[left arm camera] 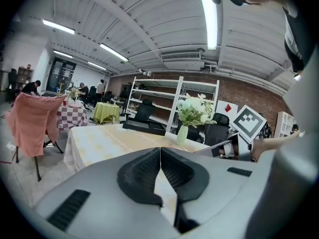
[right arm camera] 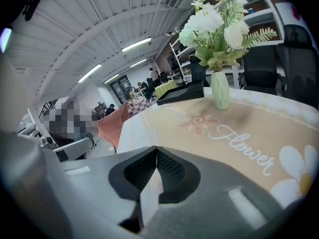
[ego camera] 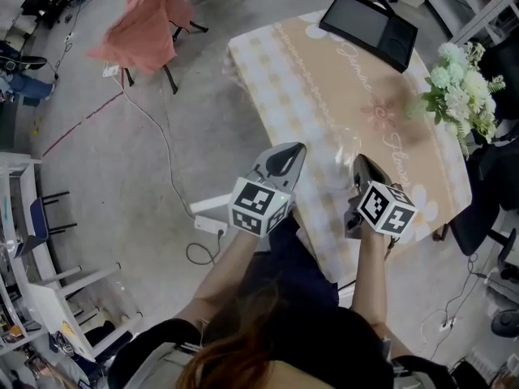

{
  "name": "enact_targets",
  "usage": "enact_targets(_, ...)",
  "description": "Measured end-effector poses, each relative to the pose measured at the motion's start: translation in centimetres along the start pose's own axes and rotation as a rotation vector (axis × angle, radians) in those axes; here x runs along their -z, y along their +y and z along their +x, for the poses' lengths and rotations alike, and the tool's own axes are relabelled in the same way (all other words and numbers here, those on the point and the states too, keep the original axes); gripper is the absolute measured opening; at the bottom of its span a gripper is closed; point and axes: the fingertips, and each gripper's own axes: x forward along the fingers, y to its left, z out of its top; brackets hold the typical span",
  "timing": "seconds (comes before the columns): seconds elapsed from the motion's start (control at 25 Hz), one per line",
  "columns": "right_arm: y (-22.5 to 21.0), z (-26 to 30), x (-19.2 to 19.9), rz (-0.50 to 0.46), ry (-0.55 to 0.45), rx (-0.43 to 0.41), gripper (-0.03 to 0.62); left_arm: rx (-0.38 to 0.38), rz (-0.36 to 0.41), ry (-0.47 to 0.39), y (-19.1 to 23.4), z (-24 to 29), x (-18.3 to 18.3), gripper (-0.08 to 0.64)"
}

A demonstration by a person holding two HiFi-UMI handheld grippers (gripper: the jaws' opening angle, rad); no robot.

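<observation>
Grey plastic left gripper (left arm camera: pixel 160 149) and right gripper (right arm camera: pixel 156 151), both empty with jaws pressed together, hover over the beige flower-printed tablecloth (ego camera: pixel 349 87) at centre frame.

Room over table (ego camera: pixel 324 104); flowers (ego camera: pixel 458 91) and screen (ego camera: pixel 369 24) stand beyond.

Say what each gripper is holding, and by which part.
Nothing is held: the left gripper and right gripper each have jaws shut together, empty, by the table.
</observation>
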Motion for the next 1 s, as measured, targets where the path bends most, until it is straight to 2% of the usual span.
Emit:
enact_targets(0.64,1.7,-6.8,-1.0,-0.036,-0.147,-0.005,0.006,0.019,0.055,-0.081,-4.2,-4.1,-1.2,0.011)
enact_targets(1.0,3.2,-12.6,-0.9,-0.085,-0.271,0.016,0.006,0.021,0.082,-0.143,-6.8,-7.5,-1.0,0.011)
